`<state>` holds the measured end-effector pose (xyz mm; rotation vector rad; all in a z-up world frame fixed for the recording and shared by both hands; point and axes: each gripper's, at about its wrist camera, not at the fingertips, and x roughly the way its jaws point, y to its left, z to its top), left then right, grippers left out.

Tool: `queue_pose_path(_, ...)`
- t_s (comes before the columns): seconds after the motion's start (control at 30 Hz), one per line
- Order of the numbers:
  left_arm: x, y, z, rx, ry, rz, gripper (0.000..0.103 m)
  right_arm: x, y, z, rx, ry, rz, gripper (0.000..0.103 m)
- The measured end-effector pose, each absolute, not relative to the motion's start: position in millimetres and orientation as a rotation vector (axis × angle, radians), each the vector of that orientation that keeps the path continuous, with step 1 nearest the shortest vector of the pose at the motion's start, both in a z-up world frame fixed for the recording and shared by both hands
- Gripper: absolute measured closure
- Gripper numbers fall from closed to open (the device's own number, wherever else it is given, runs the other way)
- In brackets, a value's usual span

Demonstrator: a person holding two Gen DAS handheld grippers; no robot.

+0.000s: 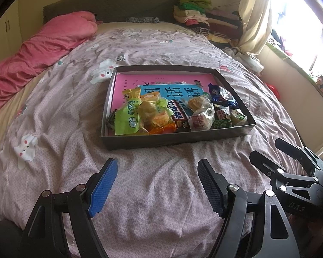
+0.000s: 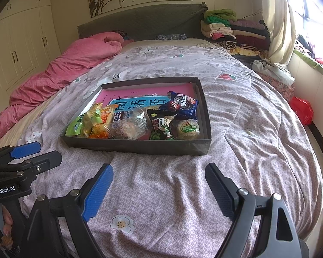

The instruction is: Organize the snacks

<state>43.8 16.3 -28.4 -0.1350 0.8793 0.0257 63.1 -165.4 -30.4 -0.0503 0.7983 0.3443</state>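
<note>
Left wrist view: left gripper spread wide, empty, hovering over the quilt short of the box; snacks heaped along its near wall.

Right wrist view: right gripper likewise spread, empty. Fits either snacks already gathered or awaiting sorting; no step settled.

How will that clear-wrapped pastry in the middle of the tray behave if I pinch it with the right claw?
The clear-wrapped pastry looks puffy and crinkled, so the film would probably give and slip before the pads bite. The pastry inside seems flaky and may crush under a hard squeeze. It leans on neighbouring packets in the tray, which may shift.
</note>
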Motion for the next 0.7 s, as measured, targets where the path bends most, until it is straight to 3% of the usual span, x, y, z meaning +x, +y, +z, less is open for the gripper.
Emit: queue_pose_path(0.7,43.6,20.5,-28.2,-0.139,0.881,0.027,0.025,66.4,-168.5,-30.8,-0.047,0.803,0.338,0.014)
